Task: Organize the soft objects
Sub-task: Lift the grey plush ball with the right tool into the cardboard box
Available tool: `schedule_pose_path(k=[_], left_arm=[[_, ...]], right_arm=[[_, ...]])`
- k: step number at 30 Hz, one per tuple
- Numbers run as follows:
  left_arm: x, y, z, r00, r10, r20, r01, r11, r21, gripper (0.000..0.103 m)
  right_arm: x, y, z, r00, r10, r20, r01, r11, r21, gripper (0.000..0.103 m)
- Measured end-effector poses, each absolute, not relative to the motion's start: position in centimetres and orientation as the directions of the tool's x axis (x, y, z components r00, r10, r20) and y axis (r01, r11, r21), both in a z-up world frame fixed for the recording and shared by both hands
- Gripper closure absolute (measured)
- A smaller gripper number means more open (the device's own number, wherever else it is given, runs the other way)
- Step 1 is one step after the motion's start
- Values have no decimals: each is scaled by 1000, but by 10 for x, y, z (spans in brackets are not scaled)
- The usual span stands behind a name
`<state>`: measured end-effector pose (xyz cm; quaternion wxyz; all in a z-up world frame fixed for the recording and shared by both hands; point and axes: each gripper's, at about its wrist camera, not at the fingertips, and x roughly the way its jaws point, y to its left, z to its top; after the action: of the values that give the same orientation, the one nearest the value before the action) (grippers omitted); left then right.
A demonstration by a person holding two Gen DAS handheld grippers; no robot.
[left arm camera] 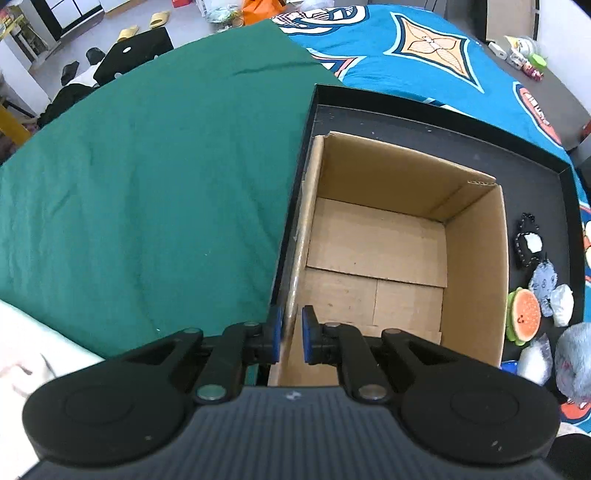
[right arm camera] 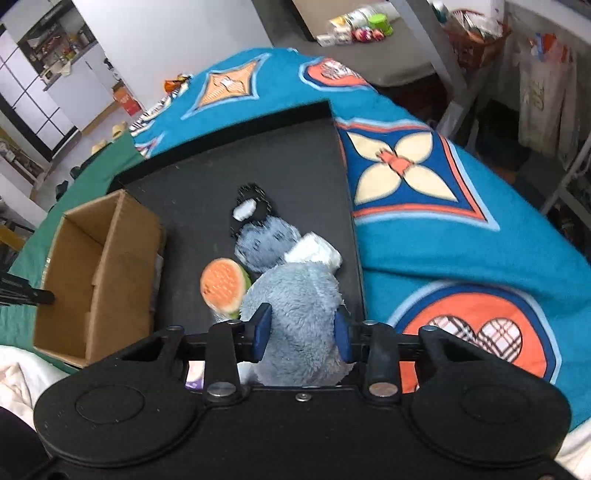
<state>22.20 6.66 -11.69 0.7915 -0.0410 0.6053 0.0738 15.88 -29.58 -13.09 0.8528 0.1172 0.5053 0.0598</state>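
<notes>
Spread over a blue patterned blanket (right arm camera: 461, 251), a black tray (right arm camera: 295, 155) held an empty cardboard box (left arm camera: 376, 236), its wall pinched steady by the left gripper (left arm camera: 292, 334) (likely bracing it) while the right gripper (right arm camera: 301, 338) clamped a grey plush toy (right arm camera: 295, 314) beside it.

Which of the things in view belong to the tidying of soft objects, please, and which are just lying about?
Part of the job: cardboard box, gripped at its wall by the left gripper; grey plush toy in the right gripper; watermelon plush; small blue-grey plush; white soft bundle; black tray.

Lying about: yellow slippers; bottles and jars.
</notes>
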Motion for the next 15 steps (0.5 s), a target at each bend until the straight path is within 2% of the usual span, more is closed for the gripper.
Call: schedule_pose_path(k=[15], left_arm=[[210, 71, -126, 328, 40, -944, -184, 983, -22, 93]], right_arm=[[182, -248, -79, 543, 232, -807, -88, 971, 220, 71]])
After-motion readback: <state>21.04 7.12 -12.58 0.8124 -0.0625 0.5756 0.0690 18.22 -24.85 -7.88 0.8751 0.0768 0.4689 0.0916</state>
